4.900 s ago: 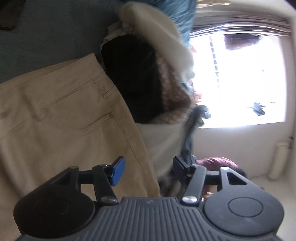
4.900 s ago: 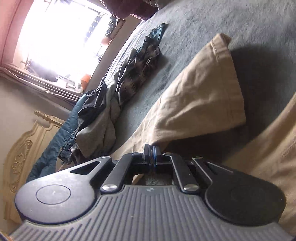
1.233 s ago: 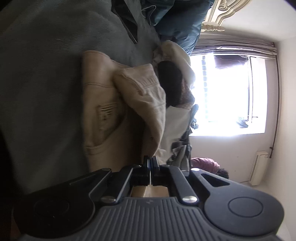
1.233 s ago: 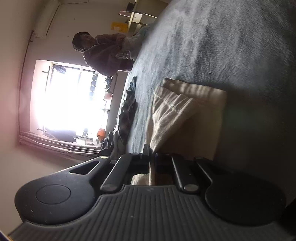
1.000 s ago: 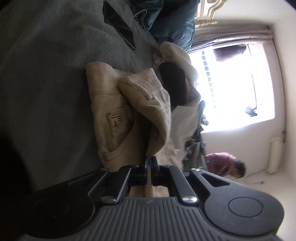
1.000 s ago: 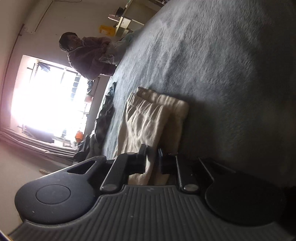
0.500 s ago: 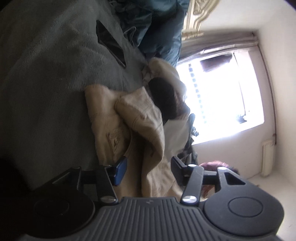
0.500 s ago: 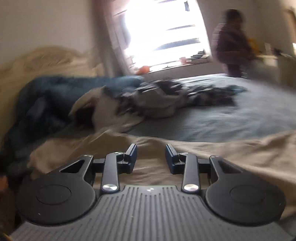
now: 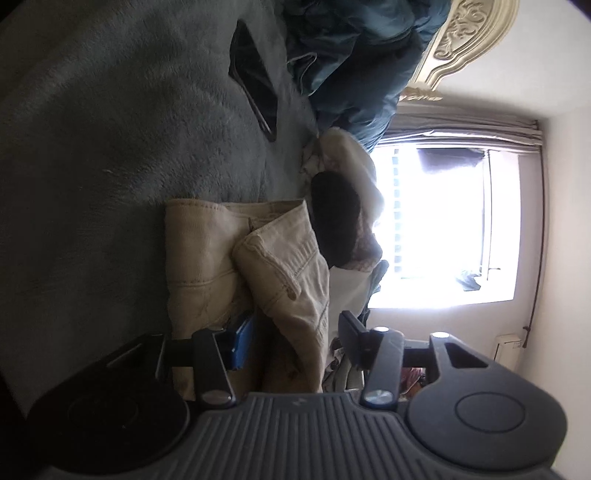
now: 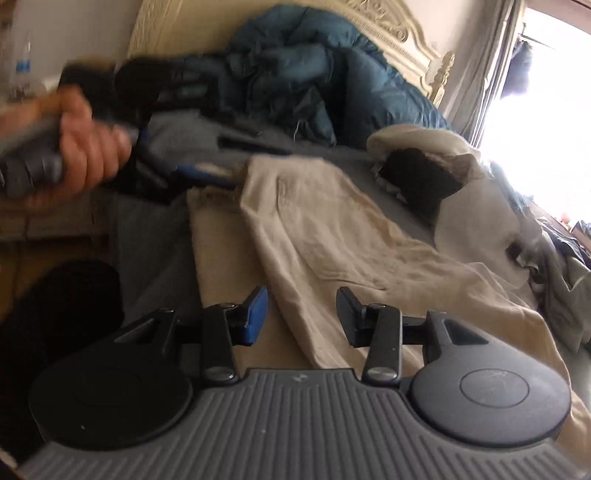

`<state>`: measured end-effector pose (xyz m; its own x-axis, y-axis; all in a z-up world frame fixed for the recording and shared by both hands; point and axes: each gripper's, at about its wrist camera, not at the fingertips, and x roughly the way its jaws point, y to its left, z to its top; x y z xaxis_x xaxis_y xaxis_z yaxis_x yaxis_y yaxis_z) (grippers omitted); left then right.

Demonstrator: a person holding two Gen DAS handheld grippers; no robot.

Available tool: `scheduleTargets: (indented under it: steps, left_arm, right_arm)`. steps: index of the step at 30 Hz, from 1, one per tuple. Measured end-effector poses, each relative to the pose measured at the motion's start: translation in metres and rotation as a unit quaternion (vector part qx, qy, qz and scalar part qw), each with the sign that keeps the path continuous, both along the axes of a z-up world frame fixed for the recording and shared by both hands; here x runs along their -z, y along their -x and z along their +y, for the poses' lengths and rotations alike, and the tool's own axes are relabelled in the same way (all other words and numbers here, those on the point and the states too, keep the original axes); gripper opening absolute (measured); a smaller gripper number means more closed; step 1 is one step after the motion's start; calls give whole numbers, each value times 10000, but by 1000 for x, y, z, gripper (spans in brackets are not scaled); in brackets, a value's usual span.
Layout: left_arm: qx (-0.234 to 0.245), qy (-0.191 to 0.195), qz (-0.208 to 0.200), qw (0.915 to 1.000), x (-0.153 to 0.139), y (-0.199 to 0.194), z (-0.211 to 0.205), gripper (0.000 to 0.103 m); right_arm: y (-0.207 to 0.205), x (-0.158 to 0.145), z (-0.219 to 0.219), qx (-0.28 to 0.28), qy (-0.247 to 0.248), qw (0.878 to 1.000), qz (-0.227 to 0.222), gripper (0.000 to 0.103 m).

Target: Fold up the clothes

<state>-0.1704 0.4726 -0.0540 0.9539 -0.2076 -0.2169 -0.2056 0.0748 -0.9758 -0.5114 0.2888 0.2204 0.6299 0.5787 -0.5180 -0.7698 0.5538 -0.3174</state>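
Note:
Beige trousers (image 9: 207, 251) lie folded on the grey bed blanket (image 9: 92, 147). My left gripper (image 9: 295, 336) straddles the raised fold at the waistband. Its jaws are closing, but the pads stand clear of the cloth. In the right wrist view the trousers (image 10: 332, 229) stretch away toward the headboard. My right gripper (image 10: 301, 310) hovers over their near end with its jaws opening and nothing pressed between them. A hand (image 10: 85, 147) holds the blurred left gripper at the far waistband end.
A dark flat phone (image 9: 255, 92) lies on the blanket beyond the trousers. A blue duvet (image 10: 314, 74) is heaped against the cream headboard (image 10: 388, 26). A pile of cream, black and grey clothes (image 10: 417, 173) lies to the right, toward the bright window (image 9: 443, 221).
Both grippers let go of the trousers and opened. The right gripper rolled upright and swung a long way across the bed. The left gripper shifted slightly along the waistband.

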Motion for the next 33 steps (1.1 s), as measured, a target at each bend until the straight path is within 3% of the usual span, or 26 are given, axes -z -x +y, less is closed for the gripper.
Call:
scheduleTargets:
  steps: [5,6,7,10,13,16,20,23,33]
  left_arm:
    - [93,-209,-20,9997,-6,-3,2,12]
    - [80,-262,-53,9996,-7,-2,4,6]
    - [67,-314,-86,9994,-9,0,6,6]
    - [61,-421,-236,9988,-15,7,13,4]
    - [125,-440,-296,9985,-17,15,18,2]
    - [196,-514,-233,9982,-14,23,21,2]
    - [125,-501,-65,9986,3,39,21,2]
    - [38,-343,-201,9992,11,51,20,2]
    - [96,-476,-240,9985,11,71,14,1]
  right_arm:
    - [-4,4,9,256,153,9995,-110,38]
    - [-4,5,9,281,154,9994,-144,33]
    - [-4,5,10,274,176,9993,-170,22]
    - [-2,3,10,258,151,9991,-297,5]
    - [1,-2,5,256,-126,9987,-433,3]
    - [0,-11,-2,172,-337,9990,-241,2]
    - [4,-13,-7,-3,-371,9993,-15,2]
    - [11,-14,-8,-83,-360,9993,81,2]
    - [28,-26,-15,-303,-357,9988,125,2]
